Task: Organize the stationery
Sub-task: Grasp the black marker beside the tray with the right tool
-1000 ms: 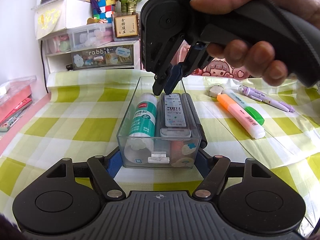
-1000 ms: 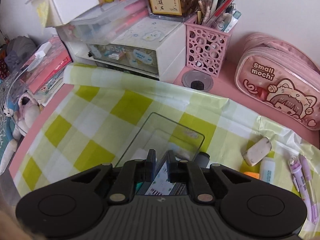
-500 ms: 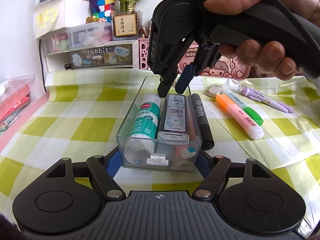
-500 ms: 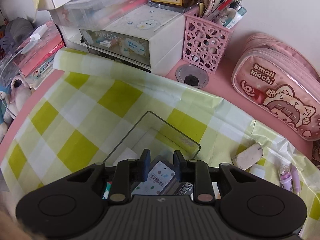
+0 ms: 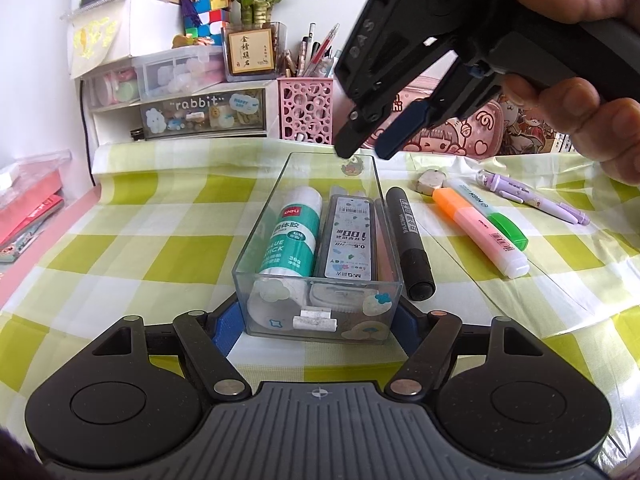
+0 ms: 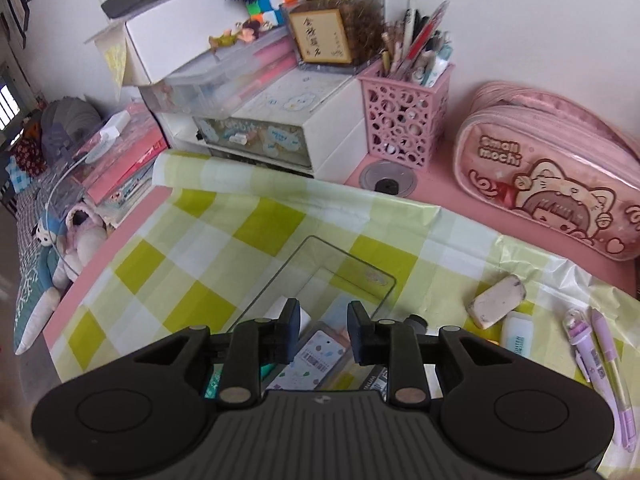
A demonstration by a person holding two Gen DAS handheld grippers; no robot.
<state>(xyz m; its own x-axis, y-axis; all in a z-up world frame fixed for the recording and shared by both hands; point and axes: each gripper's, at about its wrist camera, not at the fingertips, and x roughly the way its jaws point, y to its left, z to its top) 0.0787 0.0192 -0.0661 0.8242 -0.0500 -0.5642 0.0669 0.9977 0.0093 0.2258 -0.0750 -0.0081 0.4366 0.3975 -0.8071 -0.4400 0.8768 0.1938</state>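
A clear plastic box (image 5: 262, 236) stands on the green checked cloth. My left gripper (image 5: 316, 326) is shut on its near end, blue pads against both side walls. Inside lie a glue stick (image 5: 294, 236) and a grey lead refill case (image 5: 350, 238). My right gripper (image 5: 366, 151), held by a hand, hovers over the box's far rim; its jaws are opening with nothing between them. In the right wrist view that gripper (image 6: 323, 320) hangs above the refill case (image 6: 312, 356). A black marker (image 5: 410, 240) lies on the cloth against the box's right side.
Right of the box lie an orange-pink highlighter (image 5: 476, 228), a green highlighter (image 5: 494, 218), a purple pen (image 5: 532, 196) and an eraser (image 5: 432, 179). Behind stand a pink pen holder (image 5: 306, 110), a drawer unit (image 5: 200, 114) and a pink pouch (image 6: 548, 176). Books (image 5: 28, 216) lie left.
The right gripper let go of the refill case, which now lies in the box, then rose and drew back over the far rim with its jaws spreading. The left gripper stayed put.
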